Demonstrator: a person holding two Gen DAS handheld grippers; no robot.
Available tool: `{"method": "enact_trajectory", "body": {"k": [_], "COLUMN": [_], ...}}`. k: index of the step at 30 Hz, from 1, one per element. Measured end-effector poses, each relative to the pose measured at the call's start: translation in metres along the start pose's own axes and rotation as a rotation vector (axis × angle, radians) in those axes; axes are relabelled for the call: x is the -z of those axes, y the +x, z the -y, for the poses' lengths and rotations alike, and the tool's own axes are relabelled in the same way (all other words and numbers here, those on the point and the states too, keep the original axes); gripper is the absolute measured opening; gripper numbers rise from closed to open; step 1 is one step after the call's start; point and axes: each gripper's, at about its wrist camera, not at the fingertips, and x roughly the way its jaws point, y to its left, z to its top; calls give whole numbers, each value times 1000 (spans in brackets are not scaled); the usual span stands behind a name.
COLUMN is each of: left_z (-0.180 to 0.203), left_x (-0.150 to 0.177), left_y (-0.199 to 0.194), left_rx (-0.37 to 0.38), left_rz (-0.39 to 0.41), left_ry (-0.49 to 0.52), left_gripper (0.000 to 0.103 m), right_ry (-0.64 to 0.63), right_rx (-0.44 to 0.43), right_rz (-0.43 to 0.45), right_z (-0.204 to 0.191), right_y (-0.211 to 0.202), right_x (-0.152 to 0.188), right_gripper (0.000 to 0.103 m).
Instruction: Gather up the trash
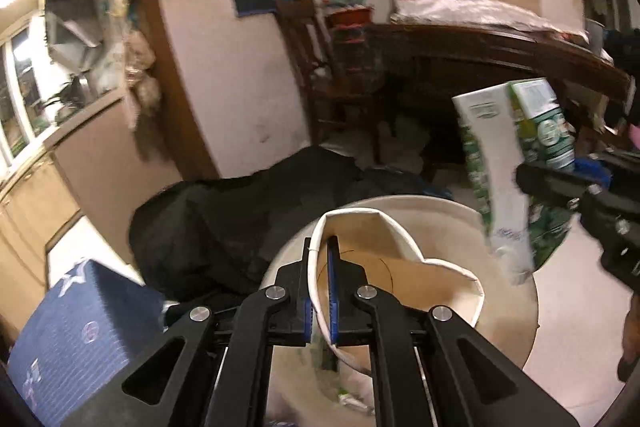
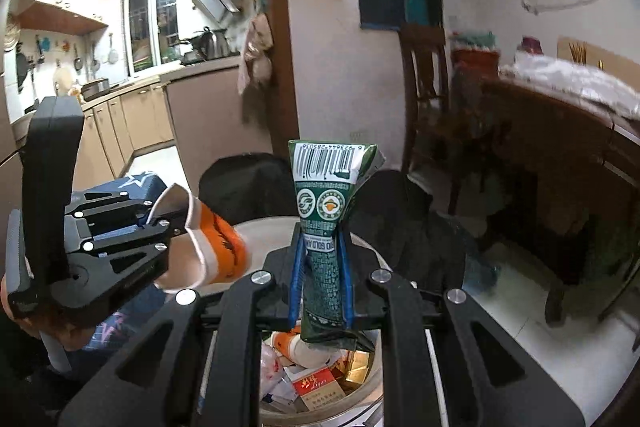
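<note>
Black left gripper (image 1: 319, 291) is clamped on the rim of a crushed paper cup (image 1: 400, 267) above the white trash bin (image 1: 508, 307). Beside it, right gripper (image 2: 321, 279) pinches a flattened green carton (image 2: 326, 227) over the same bin.

Bin mouth (image 2: 256, 227) open below, black bag (image 1: 224, 219) crowding behind — probably touching

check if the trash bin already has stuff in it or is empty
Not empty: the bin holds a red cigarette pack and wrappers below the right gripper.

right tool (image 2: 322, 279) clamps green carton (image 2: 326, 227) | above bin (image 2: 256, 227)
</note>
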Motion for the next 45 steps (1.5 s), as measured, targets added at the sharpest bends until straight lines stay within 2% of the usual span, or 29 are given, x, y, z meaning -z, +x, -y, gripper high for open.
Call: {"method": "enact_trajectory", "body": {"k": [2,4,5,9,13,14,15,18,19,20,21,22,25,26,28,31,33,37,39,42,45], "left_z": [1,3,3,5,1,2,2,4,5,5,4,3,1,0,0,2,3,6,6,9,16], "left_x": [3,6,8,12,14,14,14,16,18,19,22,27,41,51,63,90,105,134,149,165,180], "left_y": [14,25,26,19,4,0,-4,-22,-30,-35,-44,-56,-87,-103,-123,-159,-177,-208,-225,-242,-253], "left_rx": [-3,-6,-10,-23,-33,-39,-43,-48,-52,-53,-57,-56,-67,-76,-70,-14,37,114,111,111,23], "left_rz": [-15,-35,-32,-7,23,30,36,63,75,82,94,113,171,198,224,230,221,185,177,175,183], "left_ry": [2,5,3,15,13,15,16,24,29,30,27,21,24,29,36,81,115,150,118,84,95], "left_gripper": [13,40,42,51,51,51,51,51,53,55,64,69,95,98,98,98,98,98,98,98,98], "right_ry": [6,11,15,26,3,-6,-9,-11,-11,-13,-14,-12,20,40,77,102,82,71,101,125,136], "right_rx": [12,16,15,13,38,48,56,80,92,113,132,161,243,267,280,276,252,270,268,318,382], "right_rz": [-16,-20,-15,-6,5,14,24,68,75,87,101,119,183,195,161,94,95,43,15,5,-2], "right_z": [1,2,2,2,-5,-6,-8,-16,-19,-23,-27,-31,-41,-42,-43,-49,-60,-75,-78,-81,-84], "right_y": [8,11,10,6,-5,-8,-12,-29,-34,-42,-50,-59,-86,-93,-107,-123,-144,-169,-180,-194,-206], "right_x": [8,15,16,19,20,18,18,23,24,26,29,33,43,45,53,64,78,95,102,107,115], "right_gripper": [18,32,39,39,40,46,58,79,82,90,97,98,98,98,98,98,98,98,98,98,98]}}
